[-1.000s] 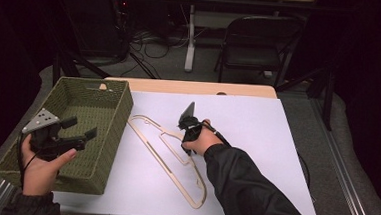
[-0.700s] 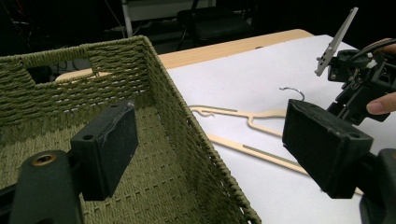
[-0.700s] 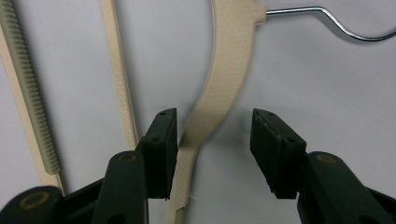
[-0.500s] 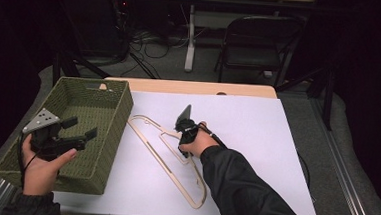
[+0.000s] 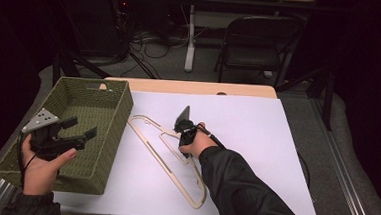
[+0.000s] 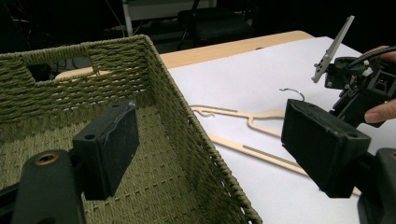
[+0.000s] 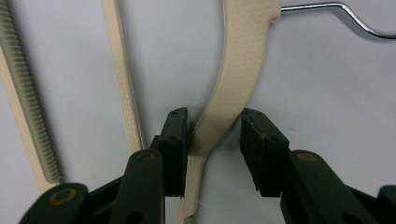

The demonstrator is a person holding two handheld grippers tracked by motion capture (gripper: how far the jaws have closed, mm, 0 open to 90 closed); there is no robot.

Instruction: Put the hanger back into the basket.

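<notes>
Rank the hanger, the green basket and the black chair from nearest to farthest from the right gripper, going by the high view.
1. The hanger: between the jaws of the right gripper, on the white table.
2. The green basket: to the gripper's left, at the table's left edge.
3. The black chair: beyond the table's far edge, on the floor.

Hanger [image 5: 168, 158] middle hidden under the right hand [image 5: 195, 142], basket [image 6: 154, 154] near wall cut off beside the hanger, hook [image 7: 345, 14] tip cropped
</notes>
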